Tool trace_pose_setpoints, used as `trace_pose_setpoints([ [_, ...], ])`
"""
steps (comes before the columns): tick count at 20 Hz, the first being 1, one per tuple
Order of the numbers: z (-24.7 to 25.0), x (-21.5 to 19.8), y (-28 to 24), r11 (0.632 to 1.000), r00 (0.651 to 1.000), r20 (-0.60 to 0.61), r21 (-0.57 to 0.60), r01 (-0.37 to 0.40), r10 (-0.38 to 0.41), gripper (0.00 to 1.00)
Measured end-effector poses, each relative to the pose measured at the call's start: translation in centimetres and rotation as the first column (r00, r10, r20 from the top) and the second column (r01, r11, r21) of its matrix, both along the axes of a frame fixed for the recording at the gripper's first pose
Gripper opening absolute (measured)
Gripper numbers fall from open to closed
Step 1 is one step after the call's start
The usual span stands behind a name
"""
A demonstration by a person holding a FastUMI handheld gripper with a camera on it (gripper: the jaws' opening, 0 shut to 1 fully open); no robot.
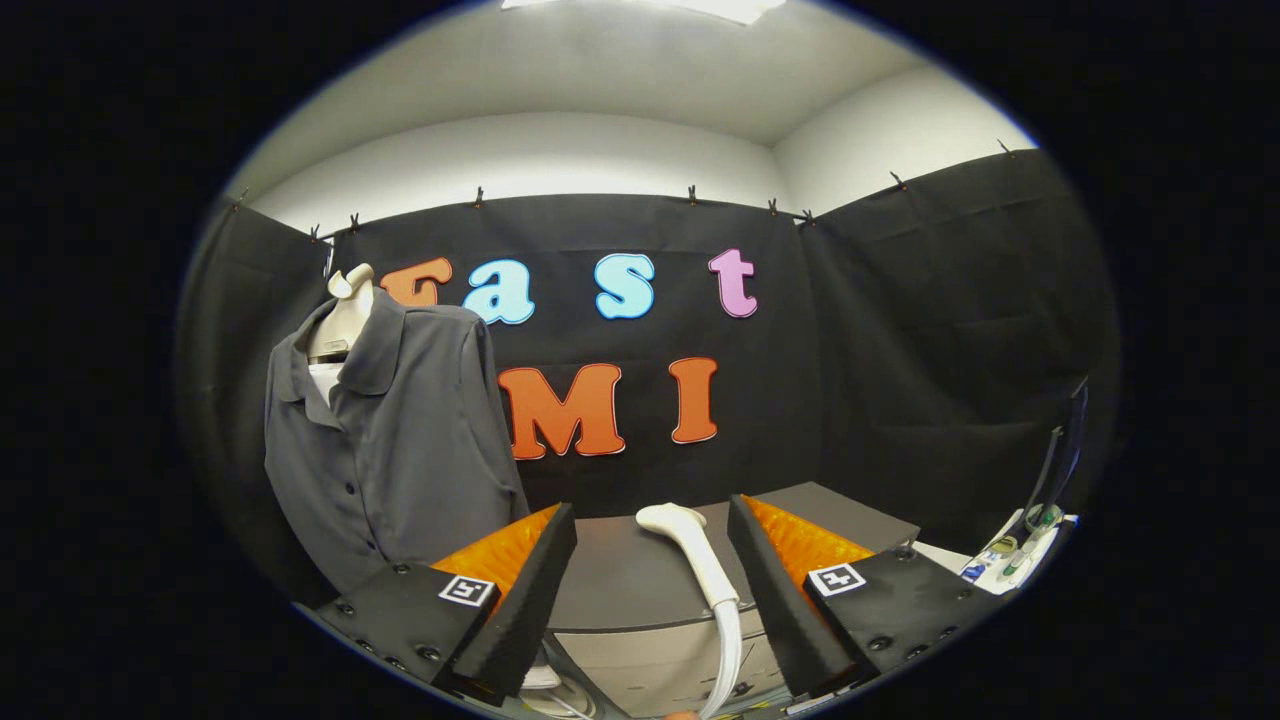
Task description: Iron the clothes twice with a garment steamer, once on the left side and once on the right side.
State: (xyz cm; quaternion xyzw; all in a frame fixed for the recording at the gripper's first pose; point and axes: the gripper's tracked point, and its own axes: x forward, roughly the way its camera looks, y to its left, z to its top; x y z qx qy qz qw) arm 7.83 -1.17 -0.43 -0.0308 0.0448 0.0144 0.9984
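**Steamer Untouched, Both Passes to Come**

The garment steamer (690, 550) lay on the grey bench (620, 580), its pale head pointing away and its white hose (728, 650) trailing down over the bench's near edge. It sat in the gap between the jaws but a little beyond their tips, closer to the right one. The gripper (650, 535) was spread wide and gripping nothing at all; neither finger touched the handle.

Off beyond the left finger, well apart from the steamer, the dark grey shirt (390, 440) hung on a pale mannequin (345, 310), collar open, buttons down the front, the fabric falling loose. By the look of things, the job stood at its very start: the steamer not yet picked up, no pass made on the left side, none on the right. Pickup came first, then two runs over the shirt.

Past the right finger, at the booth's edge, sat a clutter of small items (1015, 555), too small to identify.
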Motion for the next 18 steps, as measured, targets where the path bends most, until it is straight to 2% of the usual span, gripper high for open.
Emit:
trace_pose_setpoints([
  [4, -2.2, 4.3, -3.3, 0.997, 0.997, -0.079, -0.076, -0.013, 0.007, 0.98],
  [7, -5.1, 7.9, -4.2, 0.996, 0.982, -0.184, -0.076, -0.053, 0.038, 0.98],
  [14, -11.8, 16.6, -5.4, 0.991, 0.913, -0.404, -0.085, -0.103, 0.060, 0.99],
  [18, -16.1, 20.8, -5.6, 0.990, 0.841, -0.537, -0.072, -0.123, 0.065, 0.99],
])
